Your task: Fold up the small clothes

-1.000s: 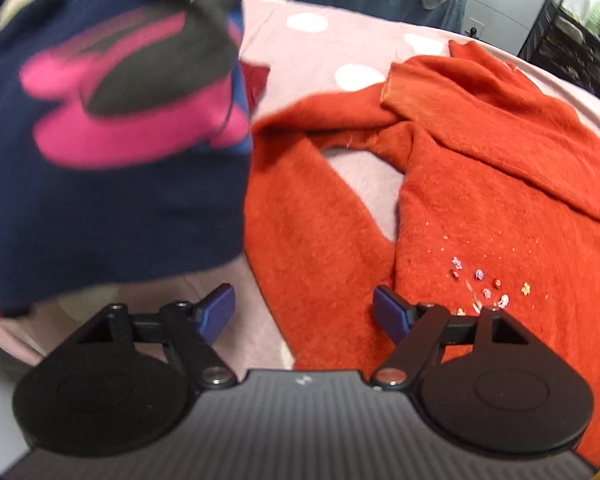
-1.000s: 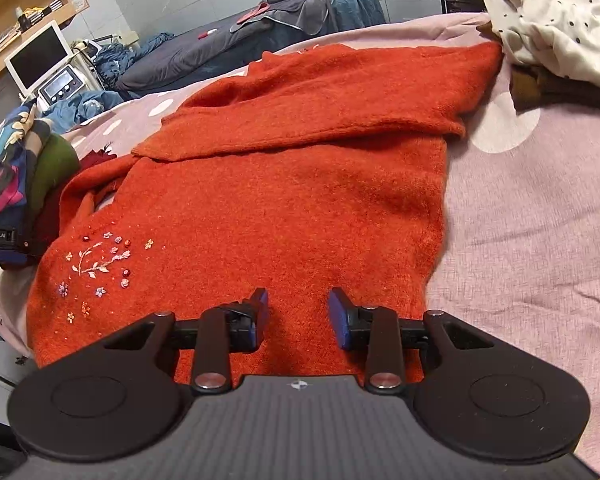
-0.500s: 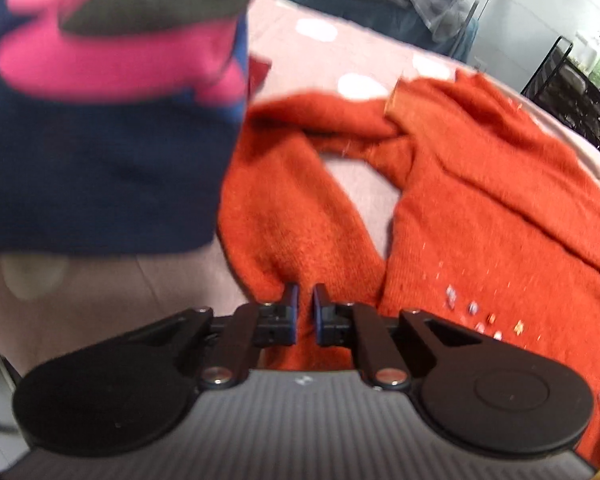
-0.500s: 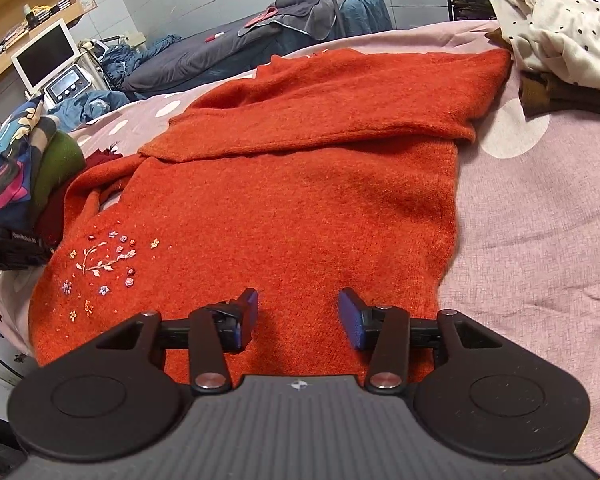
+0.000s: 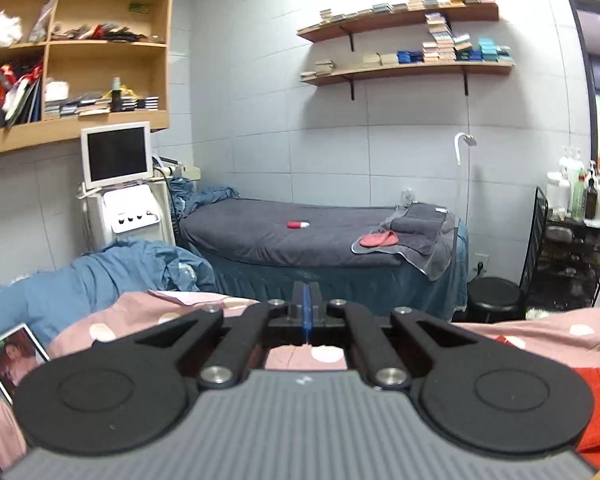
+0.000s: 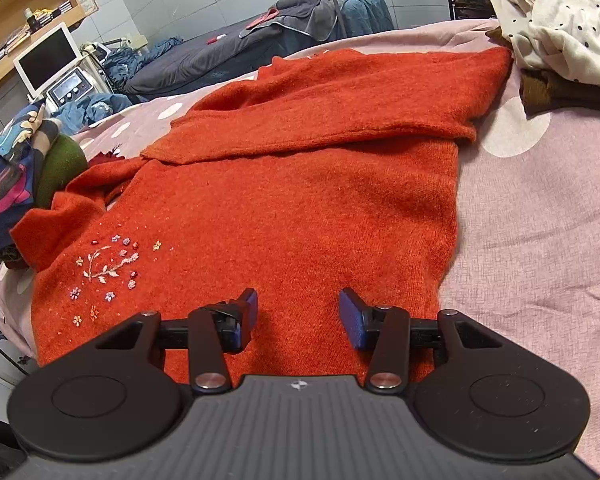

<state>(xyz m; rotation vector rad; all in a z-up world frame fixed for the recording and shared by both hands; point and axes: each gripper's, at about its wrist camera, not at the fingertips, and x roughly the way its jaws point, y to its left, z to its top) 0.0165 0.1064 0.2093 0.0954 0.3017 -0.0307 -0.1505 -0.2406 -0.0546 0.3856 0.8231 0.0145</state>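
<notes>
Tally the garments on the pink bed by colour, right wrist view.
Orange: 1, the sweater
Cream with dots: 1, the top
Brown: 1, under the cream top
Navy patterned: 1
Dark green: 1
Total: 5

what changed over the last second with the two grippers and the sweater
The left gripper went from open to shut beside the sleeve, then swung up, so its camera now faces the room, not the orange sweater. Nothing shows between its jaws. The right gripper opened a little wider and hangs over the hem. The sweater lies as before on the pink bedspread.
</notes>
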